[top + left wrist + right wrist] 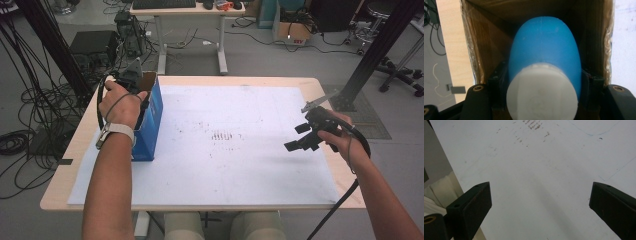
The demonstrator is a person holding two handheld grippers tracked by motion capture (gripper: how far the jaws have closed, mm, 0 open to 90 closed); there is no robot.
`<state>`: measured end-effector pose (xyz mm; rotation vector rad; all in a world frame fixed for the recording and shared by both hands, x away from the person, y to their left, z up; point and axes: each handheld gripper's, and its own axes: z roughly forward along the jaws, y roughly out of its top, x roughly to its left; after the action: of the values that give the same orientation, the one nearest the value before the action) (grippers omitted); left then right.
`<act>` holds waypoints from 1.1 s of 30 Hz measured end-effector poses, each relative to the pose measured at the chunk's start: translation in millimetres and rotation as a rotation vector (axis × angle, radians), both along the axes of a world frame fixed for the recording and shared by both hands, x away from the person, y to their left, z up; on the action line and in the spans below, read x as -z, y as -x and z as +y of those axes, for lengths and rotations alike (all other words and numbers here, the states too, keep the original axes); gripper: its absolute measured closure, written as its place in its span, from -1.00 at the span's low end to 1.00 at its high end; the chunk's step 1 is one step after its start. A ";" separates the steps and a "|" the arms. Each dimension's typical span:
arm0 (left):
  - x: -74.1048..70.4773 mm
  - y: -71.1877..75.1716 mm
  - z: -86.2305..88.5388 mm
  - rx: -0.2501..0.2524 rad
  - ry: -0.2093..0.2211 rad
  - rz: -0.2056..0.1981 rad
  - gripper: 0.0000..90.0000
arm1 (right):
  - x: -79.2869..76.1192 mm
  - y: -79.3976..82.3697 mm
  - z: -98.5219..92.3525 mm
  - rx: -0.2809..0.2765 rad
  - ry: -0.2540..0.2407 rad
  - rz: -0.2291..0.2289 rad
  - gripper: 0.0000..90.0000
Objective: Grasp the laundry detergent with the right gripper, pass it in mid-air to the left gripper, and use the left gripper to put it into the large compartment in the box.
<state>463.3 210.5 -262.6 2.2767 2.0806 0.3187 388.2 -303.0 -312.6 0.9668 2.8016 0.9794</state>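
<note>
Left gripper (541, 100) clamped on blue bottle (544, 57), white cap toward camera, bottle body inside the open cardboard box (150, 117) at table's left edge. Placement nearly done; release remains. Right gripper (541, 202) jaws apart, empty, over white sheet (240, 140).

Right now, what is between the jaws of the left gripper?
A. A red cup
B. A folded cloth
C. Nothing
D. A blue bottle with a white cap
D: in the left gripper view the left gripper clamps a blue bottle over the open cardboard box.
</note>
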 end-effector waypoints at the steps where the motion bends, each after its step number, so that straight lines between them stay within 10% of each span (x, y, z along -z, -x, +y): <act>1: -0.1 -0.4 0.2 0.007 0.000 -0.001 -0.16 | 0.5 0.2 0.4 0.009 -0.009 -0.001 -0.91; 33: 1.2 -0.9 1.2 0.006 0.004 0.004 -0.17 | -0.4 1.0 6.4 0.022 -0.018 0.006 -0.91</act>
<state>464.2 211.7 -263.7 2.2832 2.0739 0.3089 387.2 -296.7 -312.2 1.0017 2.7858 1.0026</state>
